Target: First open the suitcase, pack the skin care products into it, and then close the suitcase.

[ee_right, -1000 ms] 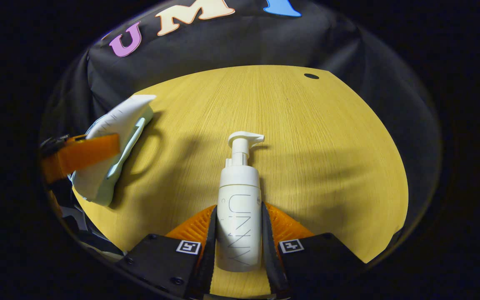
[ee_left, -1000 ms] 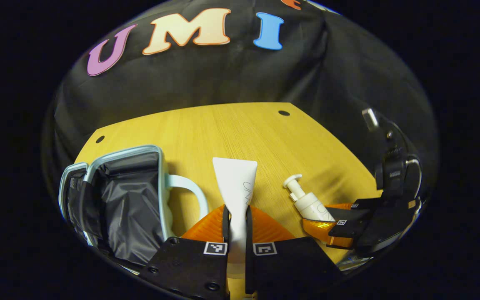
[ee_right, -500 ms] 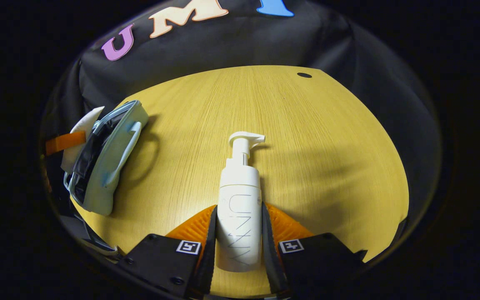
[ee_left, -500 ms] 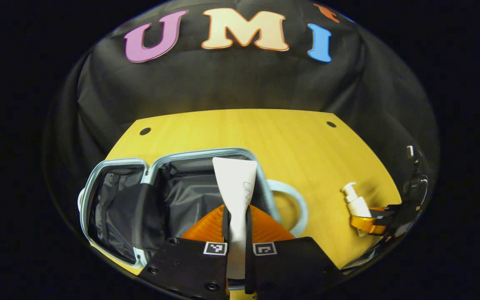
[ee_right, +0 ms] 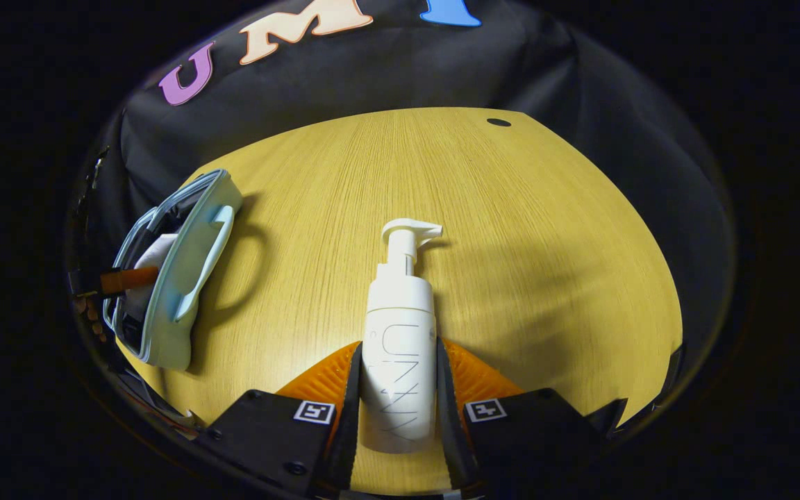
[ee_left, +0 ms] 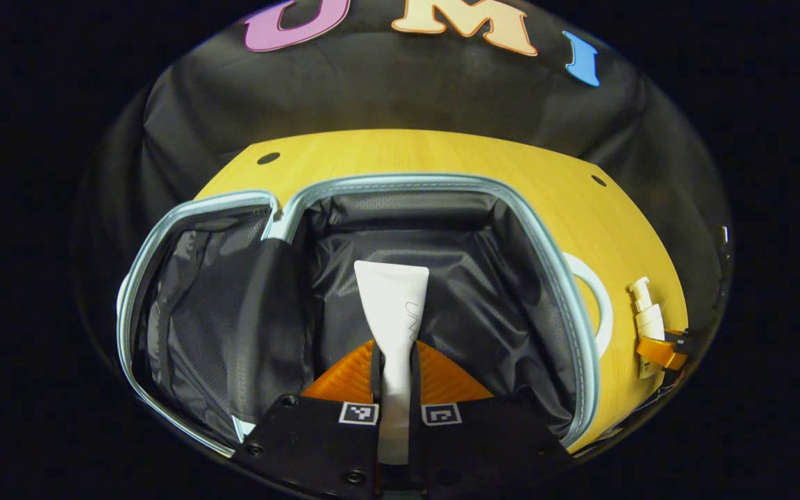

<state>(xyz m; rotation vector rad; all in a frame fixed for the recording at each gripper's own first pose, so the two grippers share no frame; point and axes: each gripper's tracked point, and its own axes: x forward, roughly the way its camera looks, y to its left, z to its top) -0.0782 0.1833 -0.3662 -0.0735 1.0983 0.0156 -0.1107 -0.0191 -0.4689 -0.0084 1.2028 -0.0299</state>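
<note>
Packing step: we bring the tube into the open suitcase point(ee_left: 567, 292).

Our left hand-held gripper point(ee_left: 394, 361) clamps the white tube point(ee_left: 393, 305) above the dark lining of the right compartment. Our right hand-held gripper point(ee_right: 398, 375) clamps the pump bottle point(ee_right: 400, 333) over the table point(ee_right: 511, 229), apart from the case. Next, we think, lower the tube, release it, then bring the bottle.
</note>
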